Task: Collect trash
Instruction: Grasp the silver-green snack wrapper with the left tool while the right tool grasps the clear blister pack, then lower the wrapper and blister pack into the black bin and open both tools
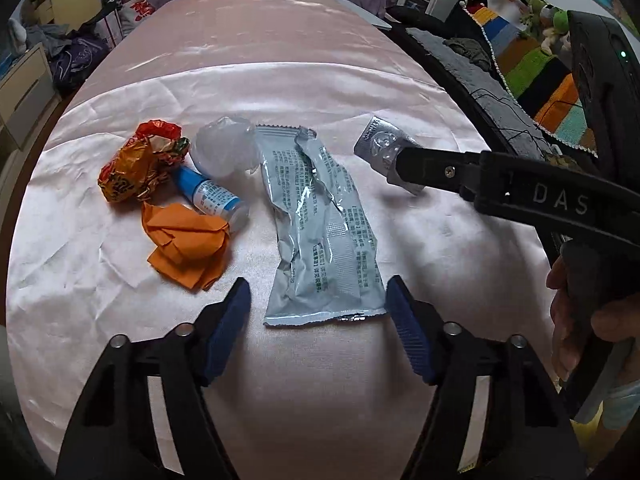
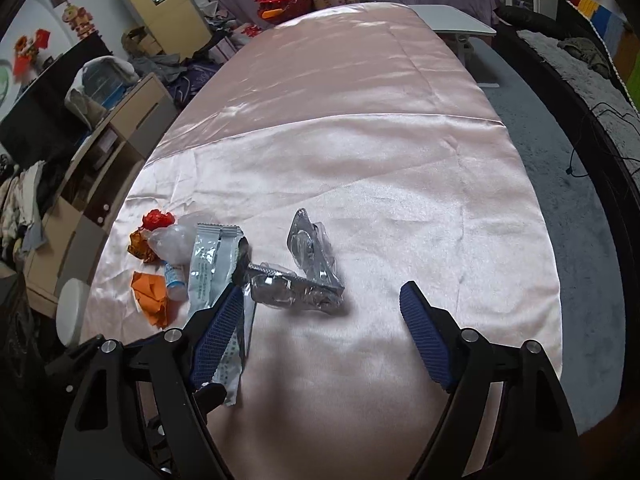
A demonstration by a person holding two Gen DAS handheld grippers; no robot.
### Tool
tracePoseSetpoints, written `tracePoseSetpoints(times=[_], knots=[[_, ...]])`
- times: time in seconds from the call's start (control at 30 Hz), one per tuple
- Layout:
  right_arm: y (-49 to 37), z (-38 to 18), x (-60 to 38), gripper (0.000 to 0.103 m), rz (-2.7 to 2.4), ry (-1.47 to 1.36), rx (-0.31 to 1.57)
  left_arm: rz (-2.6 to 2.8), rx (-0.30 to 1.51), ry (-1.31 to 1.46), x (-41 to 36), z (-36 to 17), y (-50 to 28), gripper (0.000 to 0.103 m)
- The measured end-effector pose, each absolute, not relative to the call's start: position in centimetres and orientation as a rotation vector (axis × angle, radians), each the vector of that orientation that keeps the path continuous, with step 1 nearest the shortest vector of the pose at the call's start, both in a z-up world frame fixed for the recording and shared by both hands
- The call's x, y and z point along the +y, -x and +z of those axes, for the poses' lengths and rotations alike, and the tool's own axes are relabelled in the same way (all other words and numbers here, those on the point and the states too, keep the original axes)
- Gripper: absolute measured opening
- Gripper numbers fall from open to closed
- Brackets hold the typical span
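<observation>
Trash: foil wrapper (image 1: 320, 232) between wide left hand-held gripper (image 1: 318, 312) | right hand-held gripper (image 2: 322, 300) wide over blister pack (image 2: 308, 280)

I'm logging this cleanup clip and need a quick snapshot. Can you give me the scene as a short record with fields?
surface: pink satin cloth
centre item: silver wrapper, flat
left cluster: red-gold wrapper, orange paper, blue dropper bottle, clear plastic cup
right item: blister pack
left gripper: open, at the silver wrapper's near end
right gripper: open, over the blister pack
</observation>
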State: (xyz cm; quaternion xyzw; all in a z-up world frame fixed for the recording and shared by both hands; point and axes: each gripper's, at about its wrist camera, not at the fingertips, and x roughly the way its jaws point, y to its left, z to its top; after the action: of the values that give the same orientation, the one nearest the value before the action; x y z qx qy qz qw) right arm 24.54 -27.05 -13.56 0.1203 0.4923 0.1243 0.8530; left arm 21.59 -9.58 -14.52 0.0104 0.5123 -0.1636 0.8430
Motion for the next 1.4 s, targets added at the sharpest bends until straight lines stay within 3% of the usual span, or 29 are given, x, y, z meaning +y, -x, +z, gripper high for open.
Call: tracePoseSetpoints(times=[0.27,0.3,0.43,0.83,1.4], knots=[[-26.3,-14.7,-25.4,0.077,0.292,-0.194,1.049,-0.365,1.060,-0.050,-9.3,-14.3,-22.0,0.050],[-26.3,-14.7,-25.2,0.075,0.286,-0.177,1.035,-0.366,1.060,-0.050,-9.1,-14.3,-21.9,0.040],[-26.4,-14.7,-25.0,0.051,0.283,-0.163,1.027,-0.366,1.064,-0.036,-8.4,-14.1,-21.9,0.041],[-22.4,-11.4,-25.5,0.050,0.226,-0.098,0.966,-0.378,1.010,-0.047,-8.0,-11.6,-18.3,0.040],[-7.9,-6.7,-24.0,0.050,0.265,-0.064,0.900,-0.390,0.917,-0.059,-5.1,-7.0,-5.7,0.040]])
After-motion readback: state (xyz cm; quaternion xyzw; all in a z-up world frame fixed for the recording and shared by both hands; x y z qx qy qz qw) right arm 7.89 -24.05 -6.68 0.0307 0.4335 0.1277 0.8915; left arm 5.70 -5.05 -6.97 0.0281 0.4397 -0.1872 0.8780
